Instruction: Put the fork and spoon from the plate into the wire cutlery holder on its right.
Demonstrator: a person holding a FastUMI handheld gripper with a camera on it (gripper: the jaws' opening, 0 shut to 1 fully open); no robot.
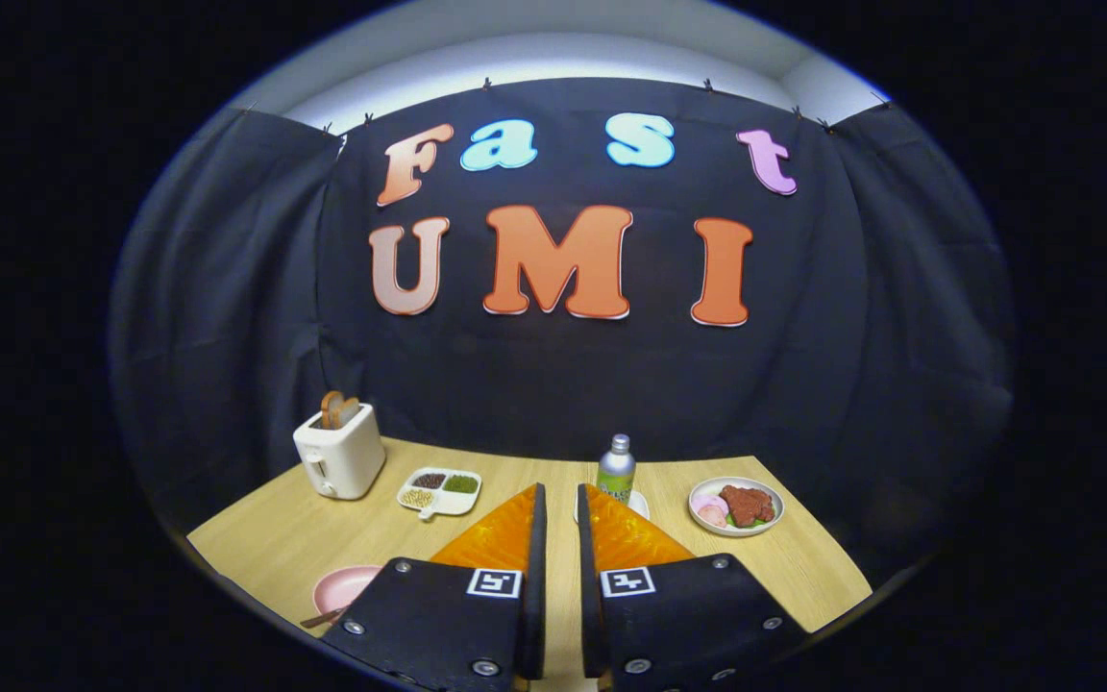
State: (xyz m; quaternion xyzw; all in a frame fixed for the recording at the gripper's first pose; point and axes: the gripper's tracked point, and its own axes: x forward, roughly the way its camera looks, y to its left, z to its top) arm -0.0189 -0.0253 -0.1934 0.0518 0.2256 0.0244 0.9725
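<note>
1. The gripper (pixel 558 500) hangs above the near part of the wooden table (pixel 265 543), its two fingers pointing toward the far edge. The jaws stand nearly closed with a narrow strip of table showing between them, and they hold nothing.

2. The pink plate (pixel 340 586) lies at the near edge of the table, beside the gripper body on its left side and partly hidden by it. A brown handle (pixel 323 618) sticks out over its near rim; it looks like one of the two utensils, but I cannot tell whether it is the fork or the spoon, and the other piece is hidden.

3. The wire cutlery holder is not something I can make out here.

4. Farther off stand a white toaster (pixel 339 452) with bread in it, a divided dish (pixel 440 490) of grains just beside it, a bottle (pixel 616 468) just beyond the fingertips, and a bowl (pixel 736 506) of food to the right of the bottle.

5. Judging by this, the task is at its start: nothing is gripped and the approach to the plate is not yet made.

6. The next move calls for tipping the gripper down and toward the plate, opening the jaws wider, and lining them across a utensil handle so both fingers can close on it.
</note>
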